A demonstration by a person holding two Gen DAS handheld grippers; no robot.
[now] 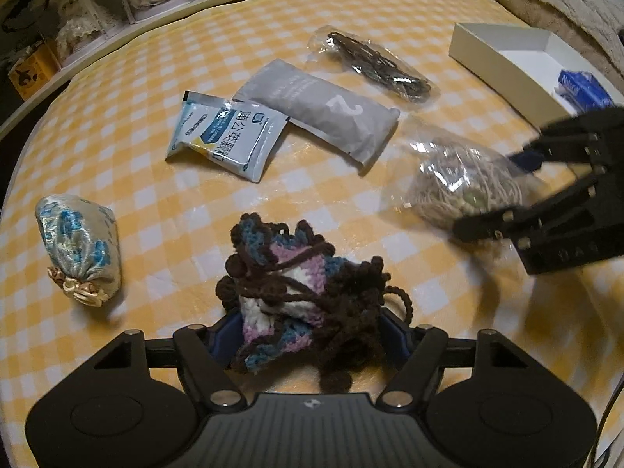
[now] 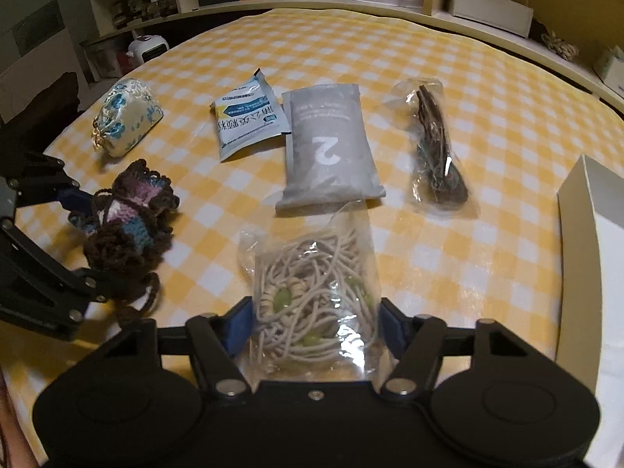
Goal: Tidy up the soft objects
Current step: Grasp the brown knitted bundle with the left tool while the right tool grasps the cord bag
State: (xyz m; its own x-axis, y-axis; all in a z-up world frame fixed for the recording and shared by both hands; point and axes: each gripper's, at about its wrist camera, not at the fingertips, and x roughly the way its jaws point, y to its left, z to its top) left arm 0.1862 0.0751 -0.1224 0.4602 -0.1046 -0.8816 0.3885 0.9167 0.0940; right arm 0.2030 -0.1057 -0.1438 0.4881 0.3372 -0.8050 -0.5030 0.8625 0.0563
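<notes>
The crochet pouch [image 1: 296, 296] lies near on the checked cloth [image 1: 390, 11], between the left gripper [image 1: 308, 335] pads, which are pressed to its sides; the grip is best taken on the body, not the loose brown cord. The cord bag [image 2: 316, 304], just to its right, is clamped likewise by the right gripper [image 2: 314, 327], and a firm hold is needed, since the clear film is likely slippery. Both grippers are angled steeply down. The white box [image 1: 503, 58], judged the destination, stands at the far right.
</notes>
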